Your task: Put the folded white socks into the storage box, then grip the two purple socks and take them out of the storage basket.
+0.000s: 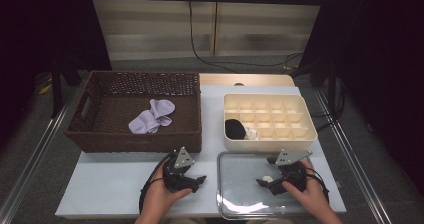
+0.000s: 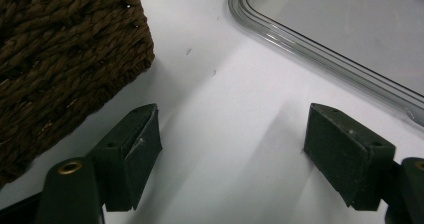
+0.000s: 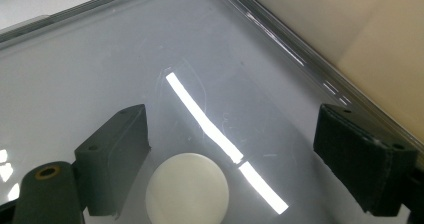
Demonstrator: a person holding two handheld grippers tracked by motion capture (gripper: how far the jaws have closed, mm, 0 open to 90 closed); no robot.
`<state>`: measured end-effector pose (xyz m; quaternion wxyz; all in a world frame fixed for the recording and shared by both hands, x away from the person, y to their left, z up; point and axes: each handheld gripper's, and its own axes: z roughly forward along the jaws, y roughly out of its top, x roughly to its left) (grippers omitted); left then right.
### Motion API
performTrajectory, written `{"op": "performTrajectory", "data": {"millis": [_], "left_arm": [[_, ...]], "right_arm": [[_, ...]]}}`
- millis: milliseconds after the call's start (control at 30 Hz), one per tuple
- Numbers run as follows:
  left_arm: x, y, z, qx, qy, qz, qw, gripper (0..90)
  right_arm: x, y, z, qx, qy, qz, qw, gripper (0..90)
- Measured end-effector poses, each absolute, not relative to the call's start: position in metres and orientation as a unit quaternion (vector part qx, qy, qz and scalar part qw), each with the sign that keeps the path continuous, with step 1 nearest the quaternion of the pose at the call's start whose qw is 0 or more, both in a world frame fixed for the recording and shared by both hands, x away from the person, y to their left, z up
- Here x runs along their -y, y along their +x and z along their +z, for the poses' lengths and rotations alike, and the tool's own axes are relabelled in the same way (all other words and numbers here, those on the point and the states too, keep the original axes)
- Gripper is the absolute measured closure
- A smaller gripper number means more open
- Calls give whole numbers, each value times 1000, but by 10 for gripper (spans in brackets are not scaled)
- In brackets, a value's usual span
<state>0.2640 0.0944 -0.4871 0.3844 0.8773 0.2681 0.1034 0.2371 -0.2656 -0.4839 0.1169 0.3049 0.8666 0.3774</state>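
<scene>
A pale purple sock [image 1: 151,118] lies crumpled in the brown wicker basket [image 1: 90,126]. A cream divided organizer box [image 1: 305,115] holds a black rolled sock [image 1: 234,129] with a bit of white beside it. My left gripper [image 1: 199,180] [image 2: 232,151] rests open on the white table between the basket corner [image 2: 60,64] and the clear tray [image 2: 330,49]. My right gripper [image 1: 263,181] [image 3: 232,154] hovers open over the clear tray [image 1: 240,194] [image 3: 100,64]. A small white disc [image 3: 187,191] [image 1: 268,178] lies on the tray between its jaws, nearer the left one.
The white table top [image 1: 110,184] has free room in front of the basket. The cream box wall [image 3: 350,44] stands just beyond the tray's far rim. A black cable [image 1: 200,54] hangs down behind the table.
</scene>
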Motion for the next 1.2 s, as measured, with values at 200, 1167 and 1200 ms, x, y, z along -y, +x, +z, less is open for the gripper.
{"op": "performTrajectory", "data": {"millis": [200, 1167, 1200], "left_arm": [[-97, 264, -486, -269, 877, 101, 385, 264], [-155, 265, -469, -311, 871, 72, 373, 180], [-158, 266, -468, -316, 868, 72, 377, 180]], "right_arm": [[266, 237, -484, -866, 305, 378, 117, 140], [265, 237, -484, -866, 307, 378, 118, 140], [265, 237, -484, -866, 306, 378, 119, 140]]}}
